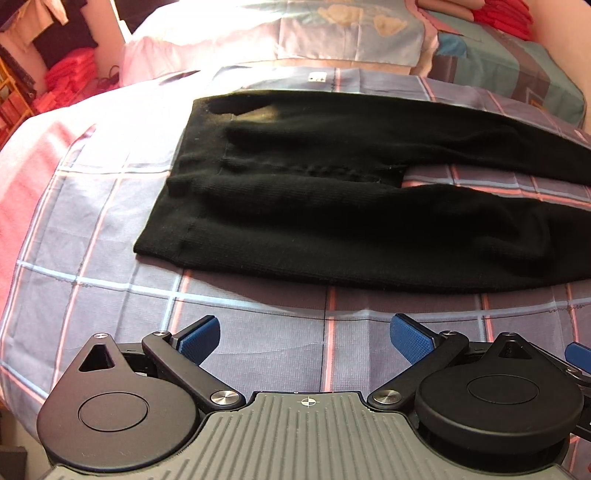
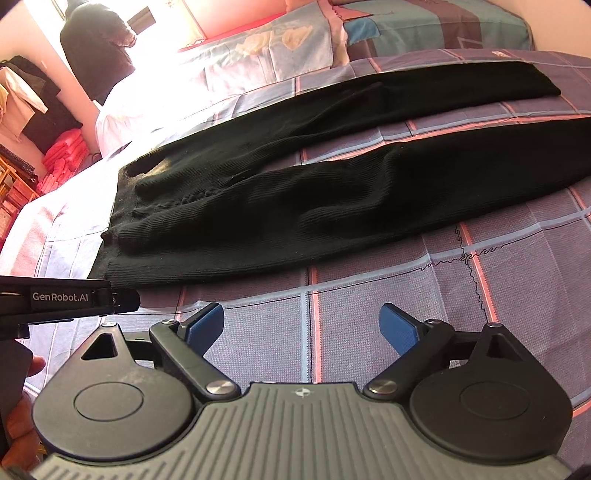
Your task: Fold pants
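Note:
Black ribbed pants point(image 1: 332, 206) lie flat on a checked bedspread point(image 1: 110, 280), waistband at the left, the two legs spread apart and running off to the right. My left gripper point(image 1: 304, 338) is open and empty, hovering just short of the near edge of the pants. In the right wrist view the pants point(image 2: 295, 199) stretch from the waistband at the left to the leg ends at the far right. My right gripper point(image 2: 301, 326) is open and empty, short of the near leg. The left gripper's body point(image 2: 66, 297) shows at the left edge.
Pillows point(image 1: 351, 29) lie at the head of the bed beyond the pants. Stacks of red folded cloth point(image 1: 70, 70) and hanging clothes point(image 2: 26, 99) stand at the far left off the bed. The bed's left edge drops away there.

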`<state>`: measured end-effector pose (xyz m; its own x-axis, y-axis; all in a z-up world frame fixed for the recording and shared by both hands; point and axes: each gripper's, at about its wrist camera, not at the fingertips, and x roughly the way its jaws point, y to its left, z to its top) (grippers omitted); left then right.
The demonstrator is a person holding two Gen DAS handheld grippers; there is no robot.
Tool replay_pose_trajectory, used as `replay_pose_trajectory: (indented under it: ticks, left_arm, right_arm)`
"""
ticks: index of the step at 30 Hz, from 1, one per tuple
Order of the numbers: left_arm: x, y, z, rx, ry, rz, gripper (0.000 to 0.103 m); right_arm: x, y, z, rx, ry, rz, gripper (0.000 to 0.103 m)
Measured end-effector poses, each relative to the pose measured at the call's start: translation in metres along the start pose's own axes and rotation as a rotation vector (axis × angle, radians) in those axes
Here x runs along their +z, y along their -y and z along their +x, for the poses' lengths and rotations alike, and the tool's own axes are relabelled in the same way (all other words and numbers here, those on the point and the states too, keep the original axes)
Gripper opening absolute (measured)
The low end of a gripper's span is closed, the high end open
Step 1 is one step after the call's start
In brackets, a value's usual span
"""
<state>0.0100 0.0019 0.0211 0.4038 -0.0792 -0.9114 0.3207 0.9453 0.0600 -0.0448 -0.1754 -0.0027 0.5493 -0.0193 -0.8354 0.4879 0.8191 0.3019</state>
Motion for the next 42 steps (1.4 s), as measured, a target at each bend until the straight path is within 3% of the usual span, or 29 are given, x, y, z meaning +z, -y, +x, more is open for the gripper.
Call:
replay_pose_trajectory:
  ticks: [6,15,19,23,25,29,32,35,40,41,42]
  left_arm:
    - [0.001,0.000,0.004,-0.002,-0.001,-0.001,0.103]
    - [0.003,-0.003,0.032,-0.021,-0.070,-0.031,0.103]
    - [0.008,-0.006,0.041,-0.032,-0.076,-0.046,0.103]
    - [0.020,-0.006,0.056,-0.016,-0.078,-0.057,0.103]
    - [0.026,-0.006,0.067,-0.010,-0.090,-0.064,0.103]
    - [0.032,-0.007,0.090,0.034,-0.118,-0.070,0.103]
    - [0.035,-0.008,0.106,0.053,-0.160,-0.103,0.103]
    - [0.035,-0.005,0.115,0.078,-0.181,-0.106,0.103]
    - [0.038,-0.001,0.121,0.103,-0.184,-0.119,0.103]
    - [0.038,-0.001,0.122,0.102,-0.183,-0.121,0.103]
    - [0.037,-0.002,0.122,0.102,-0.183,-0.125,0.103]
  right_arm:
    - [-0.001,0.002,0.003,0.001,-0.005,0.004,0.093]
    - [-0.002,0.024,0.006,0.029,0.009,0.055,0.093]
    - [-0.006,0.055,0.006,0.048,0.024,0.119,0.094]
    - [0.001,0.106,-0.008,-0.025,0.101,0.200,0.094]
    - [0.011,0.140,-0.017,-0.074,0.160,0.273,0.091]
    - [0.040,0.216,-0.032,-0.200,0.291,0.428,0.056]
    - [0.063,0.261,-0.029,-0.230,0.336,0.535,0.058]
    - [0.079,0.288,-0.011,-0.252,0.346,0.582,0.075]
    - [0.094,0.297,0.020,-0.237,0.371,0.567,0.081]
    - [0.097,0.297,0.023,-0.238,0.370,0.545,0.079]
    - [0.096,0.298,0.023,-0.238,0.371,0.530,0.056]
